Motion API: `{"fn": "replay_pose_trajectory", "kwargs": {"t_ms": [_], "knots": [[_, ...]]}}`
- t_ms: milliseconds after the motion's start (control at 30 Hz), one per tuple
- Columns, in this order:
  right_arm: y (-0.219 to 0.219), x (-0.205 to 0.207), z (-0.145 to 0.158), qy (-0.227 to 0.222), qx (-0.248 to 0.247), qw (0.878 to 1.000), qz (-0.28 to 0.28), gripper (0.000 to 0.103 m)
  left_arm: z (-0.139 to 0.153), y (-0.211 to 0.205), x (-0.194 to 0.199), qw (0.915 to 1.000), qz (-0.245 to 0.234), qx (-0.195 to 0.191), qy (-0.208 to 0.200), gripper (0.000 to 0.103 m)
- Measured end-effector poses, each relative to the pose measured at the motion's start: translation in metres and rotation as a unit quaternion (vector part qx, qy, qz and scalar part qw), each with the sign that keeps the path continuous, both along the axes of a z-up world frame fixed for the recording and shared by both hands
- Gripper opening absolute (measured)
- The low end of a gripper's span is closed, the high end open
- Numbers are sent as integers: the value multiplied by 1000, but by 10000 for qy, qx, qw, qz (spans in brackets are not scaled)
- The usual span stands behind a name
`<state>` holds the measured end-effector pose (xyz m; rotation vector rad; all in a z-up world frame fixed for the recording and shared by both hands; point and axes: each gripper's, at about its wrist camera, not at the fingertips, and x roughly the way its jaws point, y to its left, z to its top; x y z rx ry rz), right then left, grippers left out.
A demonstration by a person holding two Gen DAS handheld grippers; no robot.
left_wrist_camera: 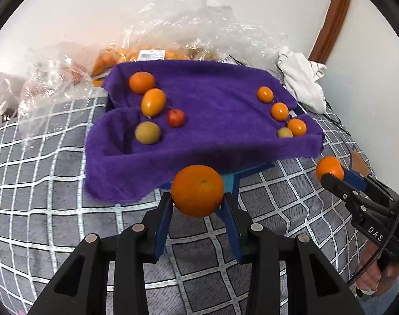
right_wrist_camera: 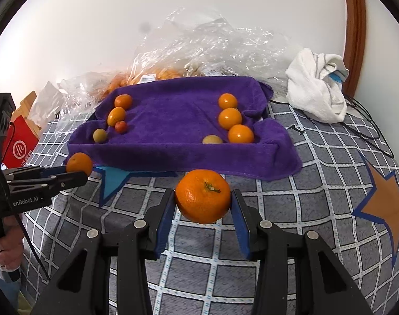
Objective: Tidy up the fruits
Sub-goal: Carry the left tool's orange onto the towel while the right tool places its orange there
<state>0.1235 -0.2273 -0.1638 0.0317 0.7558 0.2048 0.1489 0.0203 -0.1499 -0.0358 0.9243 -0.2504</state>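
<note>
A tray draped in a purple towel (left_wrist_camera: 212,141) (right_wrist_camera: 173,155) lies on a checked sheet. On its left side sit an orange (left_wrist_camera: 141,82), an oval orange fruit (left_wrist_camera: 153,102), a small red fruit (left_wrist_camera: 176,117) and a yellowish fruit (left_wrist_camera: 148,132). On its right side are three small oranges (left_wrist_camera: 279,111) and a pale fruit (left_wrist_camera: 284,132). My left gripper (left_wrist_camera: 198,197) (right_wrist_camera: 77,172) is shut on a mandarin (left_wrist_camera: 197,190) before the tray's near edge. My right gripper (right_wrist_camera: 203,194) (left_wrist_camera: 336,174) is shut on another mandarin (right_wrist_camera: 203,195), also short of the tray.
Crumpled clear plastic bags (right_wrist_camera: 199,44) holding more orange fruit lie behind the tray against the wall. A white cloth (right_wrist_camera: 317,84) sits at the back right, with dark cables (right_wrist_camera: 367,134) beside it. A red box (right_wrist_camera: 18,144) stands at the left. The sheet (right_wrist_camera: 278,223) bears star patterns.
</note>
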Motion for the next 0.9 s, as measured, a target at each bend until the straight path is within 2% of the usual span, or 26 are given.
{"fn": "replay_pose_trajectory", "kwargs": {"t_ms": [400, 667, 900], "knots": [[0, 10, 19, -131, -11, 9999, 21, 43, 30, 14, 3, 9993, 291, -145, -177, 36], [-10, 34, 39, -207, 61, 9997, -105, 43, 67, 14, 28, 9980, 215, -155, -569, 37], [-20, 62, 56, -328, 162, 9988, -333, 43, 87, 6, 54, 9969, 150, -84, -768, 37]]}}
